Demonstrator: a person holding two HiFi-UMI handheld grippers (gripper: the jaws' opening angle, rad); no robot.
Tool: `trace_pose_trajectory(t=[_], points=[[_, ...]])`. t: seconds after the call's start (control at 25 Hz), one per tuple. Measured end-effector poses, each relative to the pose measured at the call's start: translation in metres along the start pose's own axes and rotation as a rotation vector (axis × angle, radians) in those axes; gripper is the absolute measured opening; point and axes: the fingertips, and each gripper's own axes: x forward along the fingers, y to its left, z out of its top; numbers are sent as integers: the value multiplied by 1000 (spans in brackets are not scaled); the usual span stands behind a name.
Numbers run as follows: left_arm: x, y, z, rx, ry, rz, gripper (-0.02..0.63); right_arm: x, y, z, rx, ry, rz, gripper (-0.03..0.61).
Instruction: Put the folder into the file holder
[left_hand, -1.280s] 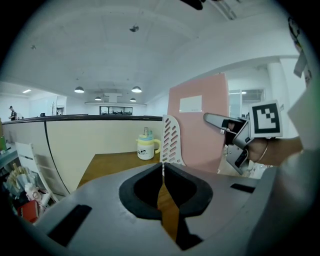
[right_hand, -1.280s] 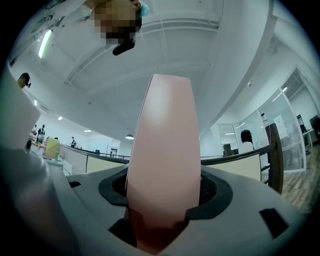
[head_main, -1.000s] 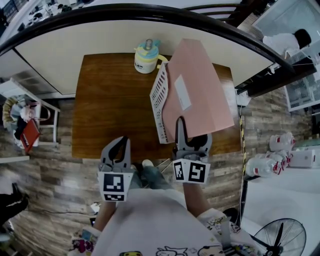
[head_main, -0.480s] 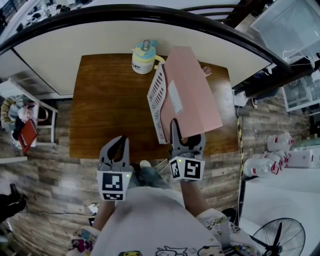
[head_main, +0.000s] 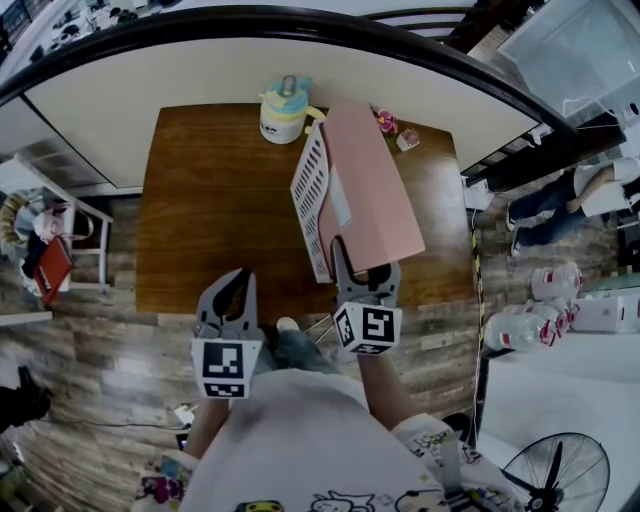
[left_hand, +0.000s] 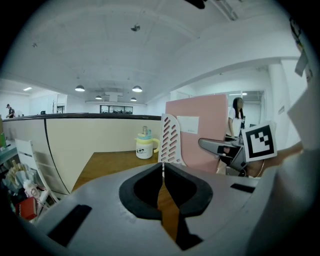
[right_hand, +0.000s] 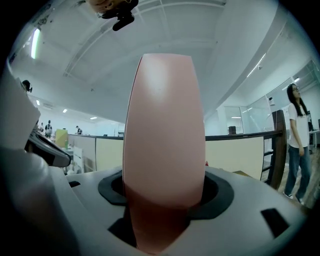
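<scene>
In the head view, my right gripper (head_main: 352, 262) is shut on the near edge of a pink folder (head_main: 370, 190), held raised and tilted over the right half of the wooden table (head_main: 210, 210). The folder's left side lies against the white slotted file holder (head_main: 312, 200), whose wall hides part of the folder's white label. I cannot tell whether the folder is inside the holder. In the right gripper view the folder (right_hand: 165, 130) stands between the jaws of the gripper (right_hand: 165, 200). My left gripper (head_main: 228, 285) hovers at the table's front edge. Its jaws (left_hand: 163, 165) are shut and empty.
A pale yellow and blue lidded cup (head_main: 280, 110) stands at the back of the table, just left of the file holder. Small trinkets (head_main: 385, 122) sit at the back right corner. A partition wall runs behind the table. A rack (head_main: 45, 240) stands on the floor at left.
The right gripper has shifted left with the folder. The folder has swung closer to the file holder and stands more on edge. The left gripper has barely moved.
</scene>
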Motion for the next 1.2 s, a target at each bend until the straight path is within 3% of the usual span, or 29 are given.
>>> trace_pose_trajectory(t=[0.52, 1.2], points=[[-1, -1, -8, -8, 7, 9, 14, 5, 2, -43, -34, 116, 18, 284], [-1, 2, -7, -14, -1, 9, 14, 2, 5, -54, -56, 170, 67, 288]])
